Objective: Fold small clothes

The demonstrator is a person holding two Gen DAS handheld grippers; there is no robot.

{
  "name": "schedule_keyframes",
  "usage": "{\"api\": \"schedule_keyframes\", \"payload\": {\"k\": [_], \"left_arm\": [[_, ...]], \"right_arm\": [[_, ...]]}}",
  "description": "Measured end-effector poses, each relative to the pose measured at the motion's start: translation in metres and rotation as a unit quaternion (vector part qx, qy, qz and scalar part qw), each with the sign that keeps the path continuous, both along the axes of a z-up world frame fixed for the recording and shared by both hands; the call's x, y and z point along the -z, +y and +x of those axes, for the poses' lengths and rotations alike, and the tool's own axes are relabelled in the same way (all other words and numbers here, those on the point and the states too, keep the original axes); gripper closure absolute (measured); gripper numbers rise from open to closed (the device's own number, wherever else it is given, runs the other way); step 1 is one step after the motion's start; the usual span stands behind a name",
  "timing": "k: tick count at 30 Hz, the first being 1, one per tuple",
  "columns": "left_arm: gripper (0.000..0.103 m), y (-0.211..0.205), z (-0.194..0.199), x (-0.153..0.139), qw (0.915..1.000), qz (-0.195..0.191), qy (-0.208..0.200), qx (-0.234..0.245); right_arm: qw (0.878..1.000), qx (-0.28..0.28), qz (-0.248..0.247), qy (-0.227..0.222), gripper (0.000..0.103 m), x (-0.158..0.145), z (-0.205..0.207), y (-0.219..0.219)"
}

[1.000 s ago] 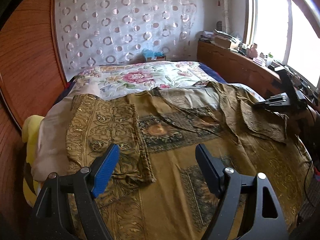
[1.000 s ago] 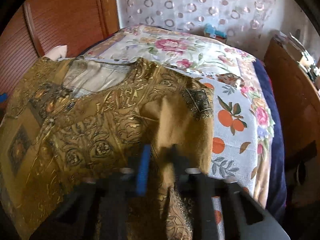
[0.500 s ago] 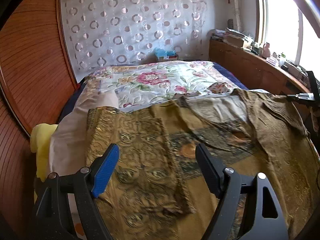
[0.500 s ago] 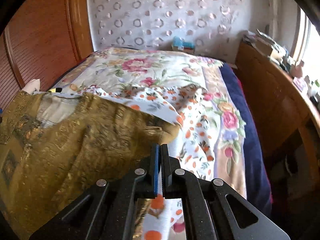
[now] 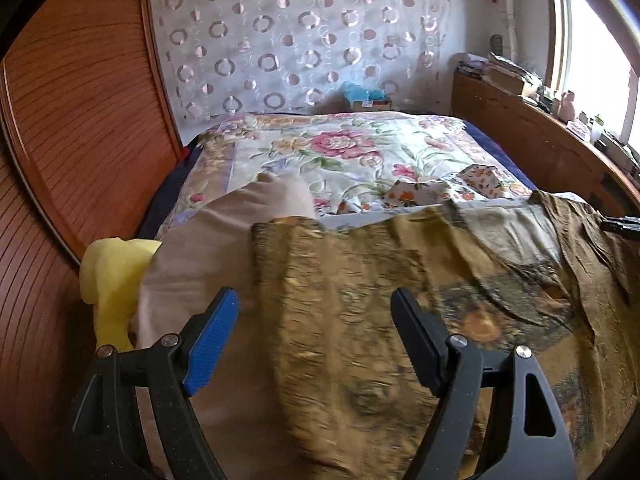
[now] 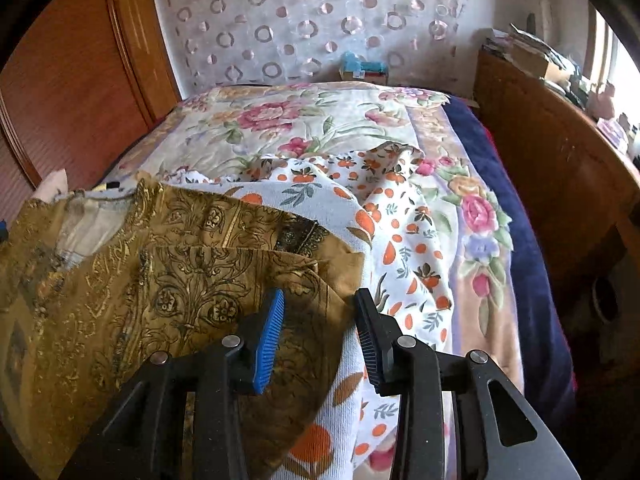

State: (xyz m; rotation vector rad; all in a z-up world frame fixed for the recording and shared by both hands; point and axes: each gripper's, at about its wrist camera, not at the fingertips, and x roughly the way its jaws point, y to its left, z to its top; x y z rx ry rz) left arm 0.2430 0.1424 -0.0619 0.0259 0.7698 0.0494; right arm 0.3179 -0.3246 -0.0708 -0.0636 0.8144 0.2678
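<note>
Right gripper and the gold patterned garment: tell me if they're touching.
Cannot tell. In the right wrist view the right gripper stands open over the gold patterned garment; no contact or gap shows plainly.

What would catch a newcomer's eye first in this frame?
The gold-brown patterned garment spread across the near end of the bed, with both sleeves folded in, dominates both views. Both grippers hover open over it, the left gripper over its left part, the right gripper at its right edge, beside an orange-print cloth.
</note>
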Motion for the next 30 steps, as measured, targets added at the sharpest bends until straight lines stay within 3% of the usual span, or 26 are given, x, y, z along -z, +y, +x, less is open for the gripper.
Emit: {"api": "schedule_keyframes", "payload": {"k": [6,12,21,23,25,29,30], "left_arm": [[0.024,0.022,0.013,0.005,0.9996,-0.022,0.015,-0.006],[0.049,0.032,0.028,0.012,0.9981,-0.050,0.036,-0.003],[0.051,0.029,0.036,0.014,0.9975,-0.050,0.049,0.001],[0.072,0.025,0.034,0.011,0.9978,-0.049,0.042,0.011],[0.084,0.022,0.033,0.008,0.9978,-0.050,0.038,0.021],[0.086,0.019,0.033,0.006,0.9972,-0.056,0.040,0.030],[0.086,0.017,0.033,0.006,0.9973,-0.053,0.040,0.031]], "right_arm": [[1.000,0.004,-0.007,-0.006,0.065,0.002,0.000,-0.001],[1.000,0.006,-0.015,-0.016,0.065,0.004,-0.005,0.002],[1.000,0.005,-0.017,-0.018,0.065,0.003,-0.007,0.003],[1.000,0.005,-0.016,-0.018,0.065,0.003,-0.008,0.003],[1.000,0.005,-0.019,-0.018,0.065,0.002,-0.008,0.003],[1.000,0.002,-0.022,-0.016,0.065,0.001,-0.008,0.002],[1.000,-0.001,-0.023,-0.015,0.070,0.001,-0.008,0.003]]}}
